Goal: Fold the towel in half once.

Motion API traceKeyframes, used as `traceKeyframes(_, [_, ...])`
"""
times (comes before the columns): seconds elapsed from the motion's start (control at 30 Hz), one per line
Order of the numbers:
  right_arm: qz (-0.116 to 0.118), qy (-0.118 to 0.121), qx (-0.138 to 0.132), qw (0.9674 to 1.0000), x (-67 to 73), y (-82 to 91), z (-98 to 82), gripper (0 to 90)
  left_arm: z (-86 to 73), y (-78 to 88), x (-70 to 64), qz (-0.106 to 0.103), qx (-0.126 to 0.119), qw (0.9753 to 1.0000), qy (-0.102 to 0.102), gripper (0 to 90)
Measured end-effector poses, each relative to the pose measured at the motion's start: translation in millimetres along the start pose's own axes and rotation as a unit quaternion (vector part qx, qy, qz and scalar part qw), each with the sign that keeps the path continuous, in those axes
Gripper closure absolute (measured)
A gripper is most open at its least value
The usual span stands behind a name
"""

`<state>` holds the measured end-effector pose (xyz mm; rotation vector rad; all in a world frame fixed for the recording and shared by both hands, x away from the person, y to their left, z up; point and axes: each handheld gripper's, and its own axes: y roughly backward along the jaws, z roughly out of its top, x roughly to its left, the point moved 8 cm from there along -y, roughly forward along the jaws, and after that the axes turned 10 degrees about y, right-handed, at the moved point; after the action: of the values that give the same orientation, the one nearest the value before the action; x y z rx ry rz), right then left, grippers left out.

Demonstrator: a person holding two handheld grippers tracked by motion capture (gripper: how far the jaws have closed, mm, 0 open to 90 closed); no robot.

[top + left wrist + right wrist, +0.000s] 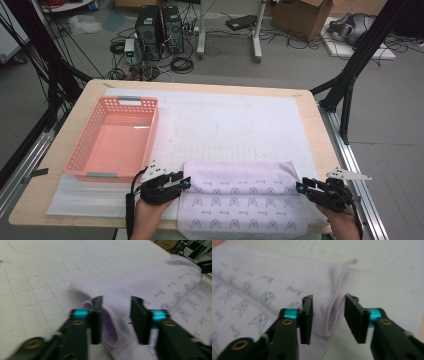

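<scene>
Towel, lavender with a small printed pattern, is lying folded at the near edge of the white gridded mat, to the right of the empty pink basket, with its front hem hanging toward the table edge. It's looking soft, light and limp, so it's probably going to sag and slide between layers unless both ends are taken together; best hold is likely the doubled hem at each near corner. Left gripper is sitting at the towel's left end, jaws standing roughly half apart; in the left gripper view a curled fold of cloth is lying between them, pads not pressing. Right gripper is mirroring that at the right end, jaws equally parted, straddling the stitched edge without clamping it.
</scene>
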<state>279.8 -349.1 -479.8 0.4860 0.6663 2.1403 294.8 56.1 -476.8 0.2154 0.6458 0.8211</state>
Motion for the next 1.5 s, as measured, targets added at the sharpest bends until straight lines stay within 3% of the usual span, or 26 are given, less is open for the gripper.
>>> traceKeyframes(0.07, [-0.007,-0.005,-0.014,0.9999,-3.1,-1.7,7.1,49.2,9.9,-5.0,2.4,0.002,-0.009,0.9999,0.005,48.6])
traceKeyframes(0.17, [-0.021,0.000,-0.020,0.9996,-6.3,-10.4,19.0,45.6,20.1,-18.9,9.4,0.012,0.001,0.9998,0.017,44.2])
traceKeyframes(0.3, [-0.049,-0.009,0.003,0.9987,-18.7,-32.2,27.7,43.8,17.5,-41.6,20.1,0.032,0.045,0.9977,0.039,45.2])
traceKeyframes(0.37, [-0.045,-0.009,0.020,0.9987,-22.9,-43.3,27.9,48.7,13.9,-45.1,21.0,0.038,0.059,0.9966,0.042,55.4])
traceKeyframes(0.47, [-0.025,-0.004,0.035,0.9991,-23.9,-52.6,24.5,74.3,11.8,-43.2,21.4,0.058,0.061,0.9964,0.007,81.1])
traceKeyframes(0.53, [-0.028,0.014,0.025,0.9992,-21.5,-49.6,25.0,86.4,12.6,-39.9,19.5,0.057,0.053,0.9969,-0.009,84.6])
traceKeyframes(0.67, [-0.040,0.033,-0.013,0.9986,-17.9,-33.0,33.8,86.5,20.9,-27.8,9.9,0.040,0.002,0.9991,-0.012,85.1])
traceKeyframes(0.87, [-0.043,0.032,-0.058,0.9968,-8.7,-4.6,39.6,84.8,30.0,-0.2,-9.2,0.010,-0.050,0.9986,-0.016,84.8])
traceKeyframes(1.03, [-0.024,0.026,-0.063,0.9974,7.9,15.4,31.5,84.8,15.7,19.3,-19.1,-0.017,-0.043,0.9989,-0.002,84.5])
traceKeyframes(1.2, [-0.012,0.020,-0.044,0.9987,18.0,29.4,11.5,86.3,-14.6,28.4,-24.6,-0.019,-0.002,0.9998,-0.006,84.5])
traceKeyframes(1.27, [-0.016,0.019,-0.026,0.9993,17.9,29.7,1.1,86.1,-26.3,27.3,-25.5,-0.020,0.022,0.9995,-0.014,83.1])
traceKeyframes(1.33, [-0.023,0.016,-0.009,0.9996,16.1,26.1,-6.5,77.0,-33.4,22.6,-23.6,-0.009,0.038,0.9990,-0.022,70.9])
traceKeyframes(1.4, [-0.034,0.011,-0.001,0.9994,13.5,23.0,-7.3,68.6,-30.7,19.9,-21.1,0.001,0.028,0.9992,-0.027,56.7])
traceKeyframes(1.5, [-0.054,0.007,-0.018,0.9983,10.6,23.9,-1.6,61.4,-22.0,20.5,-15.1,0.013,0.004,0.9994,-0.030,47.3])
